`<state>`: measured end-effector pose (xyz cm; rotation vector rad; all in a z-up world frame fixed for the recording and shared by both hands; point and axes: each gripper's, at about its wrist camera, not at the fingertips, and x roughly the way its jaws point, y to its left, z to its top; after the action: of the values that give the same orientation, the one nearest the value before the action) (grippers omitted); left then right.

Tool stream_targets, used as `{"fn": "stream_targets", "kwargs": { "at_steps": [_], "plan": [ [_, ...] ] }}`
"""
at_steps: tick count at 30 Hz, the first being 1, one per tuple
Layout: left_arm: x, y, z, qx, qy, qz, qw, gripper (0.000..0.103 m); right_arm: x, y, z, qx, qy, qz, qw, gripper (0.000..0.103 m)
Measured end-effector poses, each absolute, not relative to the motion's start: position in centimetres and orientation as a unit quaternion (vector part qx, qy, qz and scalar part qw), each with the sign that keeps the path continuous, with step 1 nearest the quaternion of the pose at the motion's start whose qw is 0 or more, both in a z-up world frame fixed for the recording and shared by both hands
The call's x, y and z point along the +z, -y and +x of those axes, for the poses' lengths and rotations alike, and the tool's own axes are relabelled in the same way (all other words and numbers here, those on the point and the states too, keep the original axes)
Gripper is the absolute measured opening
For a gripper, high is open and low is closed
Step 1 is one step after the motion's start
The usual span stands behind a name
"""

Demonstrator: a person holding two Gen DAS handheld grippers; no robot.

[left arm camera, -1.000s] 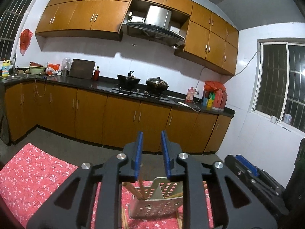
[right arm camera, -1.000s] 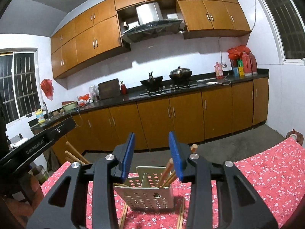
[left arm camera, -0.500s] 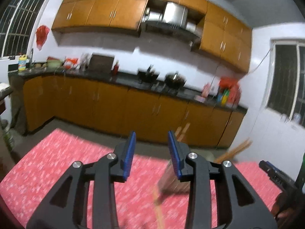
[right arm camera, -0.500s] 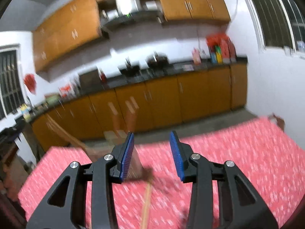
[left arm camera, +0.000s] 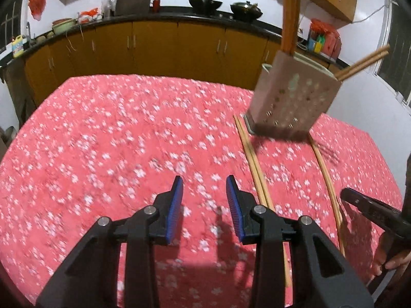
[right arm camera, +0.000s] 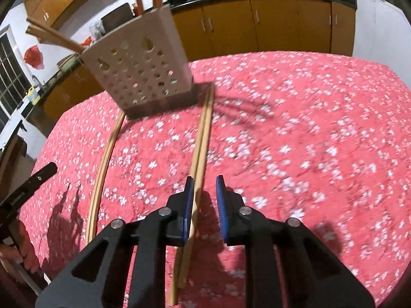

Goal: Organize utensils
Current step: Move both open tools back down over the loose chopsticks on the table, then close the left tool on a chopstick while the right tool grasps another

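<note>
Both grippers tilt down over a red flowered cloth point(left arm camera: 108, 138): the left gripper point(left arm camera: 204, 200) gapes over bare fabric, while the right gripper point(right arm camera: 204, 200), jaws just closing, straddles a chopstick pair point(right arm camera: 201, 141) without its pads pressing them. Ahead stands a perforated holder point(right arm camera: 138, 66) with chopsticks in it, another pair point(right arm camera: 102, 164) lying left of the right gripper. Beyond run wooden kitchen cabinets point(left arm camera: 154, 43).
</note>
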<state>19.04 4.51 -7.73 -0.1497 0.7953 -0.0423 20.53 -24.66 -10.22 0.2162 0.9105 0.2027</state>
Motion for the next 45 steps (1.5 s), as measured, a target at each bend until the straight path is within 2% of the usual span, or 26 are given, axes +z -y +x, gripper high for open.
{"fn": "stream_targets", "kwargs": {
  "at_steps": [4, 18, 20, 25, 42, 45],
  "plan": [
    [-8.3, -3.6, 18.8, -0.036, -0.396, -0.072, 0.915, 0.035, -10.8, 23.8, 20.6, 0.096, -0.443, 0.083, 0.887, 0.012],
    [-9.6, -0.5, 19.0, -0.084, -0.427, -0.07, 0.898, 0.035, -10.7, 23.6, 20.5, 0.078, -0.439, 0.056, 0.893, 0.011],
    [-9.8, -0.1, 19.0, -0.09, -0.431, -0.068, 0.895, 0.035, -10.7, 23.7, 20.7, 0.055, -0.437, 0.043, 0.897, 0.008],
    [-10.4, 0.6, 19.0, -0.1, -0.441, -0.061, 0.89, 0.03, -10.8, 26.3, 21.3, 0.015, -0.433, 0.082, 0.897, 0.008],
    [-11.5, 3.9, 19.5, -0.097, -0.448, -0.005, 0.889, 0.018, -10.8, 26.1, 20.9, 0.02, -0.432, 0.057, 0.9, 0.008],
    [-11.7, 4.3, 19.6, -0.088, -0.443, 0.005, 0.892, 0.01, -10.7, 25.9, 20.6, 0.027, -0.433, 0.053, 0.9, 0.008]
  ]
}}
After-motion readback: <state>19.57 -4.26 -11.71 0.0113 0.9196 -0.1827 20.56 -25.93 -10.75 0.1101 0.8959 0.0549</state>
